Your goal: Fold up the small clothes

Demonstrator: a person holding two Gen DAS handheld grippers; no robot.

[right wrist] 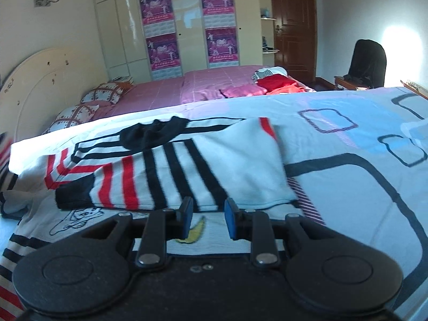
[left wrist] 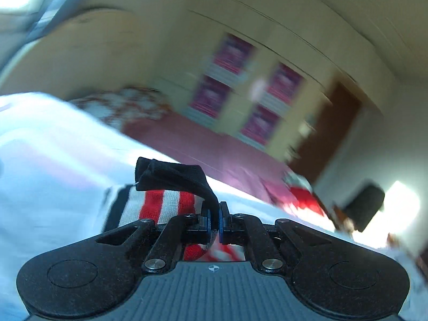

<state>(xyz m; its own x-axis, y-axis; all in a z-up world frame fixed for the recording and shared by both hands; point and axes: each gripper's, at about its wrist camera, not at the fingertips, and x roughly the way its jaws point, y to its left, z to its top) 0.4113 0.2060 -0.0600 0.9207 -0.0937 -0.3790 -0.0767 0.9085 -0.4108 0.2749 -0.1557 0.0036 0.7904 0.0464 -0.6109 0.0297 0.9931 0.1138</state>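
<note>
left gripper (left wrist: 214,223) | pinching black cuff (left wrist: 171,178) | striped sweater (right wrist: 187,165) draped below

**Blur and cut-offs in both wrist views**

Left wrist view: motion blur is smearing the wardrobe posters (left wrist: 235,85), pillow (left wrist: 120,104) and red clothes pile (left wrist: 305,198); print is unreadable. The left gripper (left wrist: 214,222) body is hiding the lower striped sweater (left wrist: 160,206). Right wrist view: the right gripper (right wrist: 207,218) is covering the white garment (right wrist: 203,238) beneath; its left edge is running off-frame.
</note>
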